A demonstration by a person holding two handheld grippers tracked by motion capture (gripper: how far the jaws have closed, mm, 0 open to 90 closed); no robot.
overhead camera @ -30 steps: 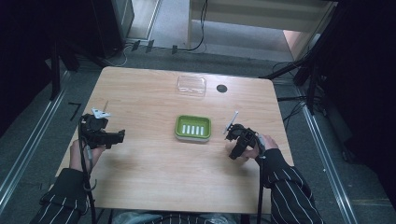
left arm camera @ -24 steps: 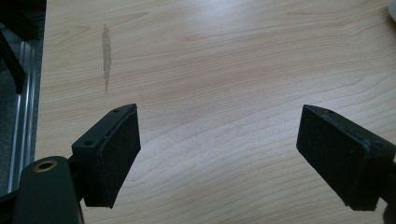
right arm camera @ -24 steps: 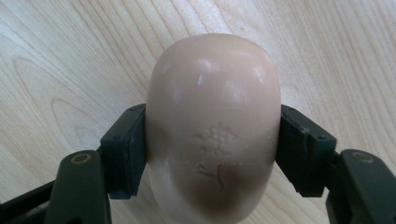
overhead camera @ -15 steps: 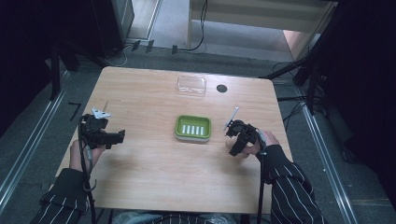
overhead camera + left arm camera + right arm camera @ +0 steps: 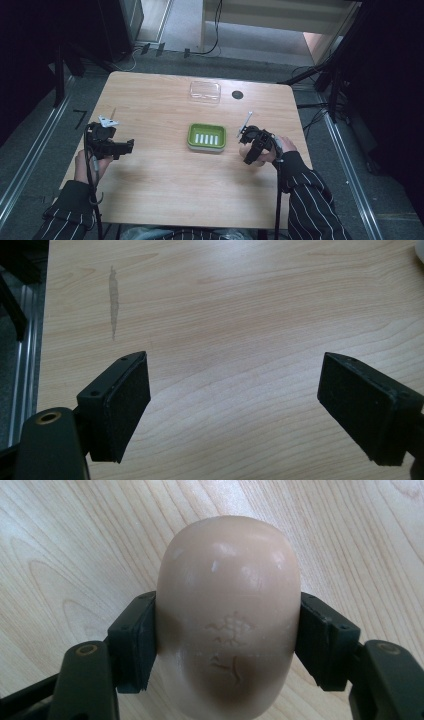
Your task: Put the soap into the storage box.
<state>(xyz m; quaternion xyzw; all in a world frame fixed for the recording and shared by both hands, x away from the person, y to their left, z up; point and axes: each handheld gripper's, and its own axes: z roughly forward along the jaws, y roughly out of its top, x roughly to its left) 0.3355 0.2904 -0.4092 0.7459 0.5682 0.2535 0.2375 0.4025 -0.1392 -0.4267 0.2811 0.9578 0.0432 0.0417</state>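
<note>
Here the wooden counter (image 5: 165, 190) carries everything, with a person's striped sleeves coming in from its near edge. Near the middle of it sits a green soap dish (image 5: 206, 137) with white ribs inside, and toward the far edge lie a clear plastic lid (image 5: 205, 91) and, just beside it, a small dark round spot (image 5: 237, 94). The left tool (image 5: 127, 145) hovers over the left part of the counter, well apart from the dish; in the left gripper view its black pads (image 5: 122, 407) stand spread with bare wood between them. The right tool (image 5: 248, 156) is just right of the dish, clamped on a pale, rounded bar of soap (image 5: 229, 615); each pad presses a side of the bar, whose stamped face looks up at the camera.
</note>
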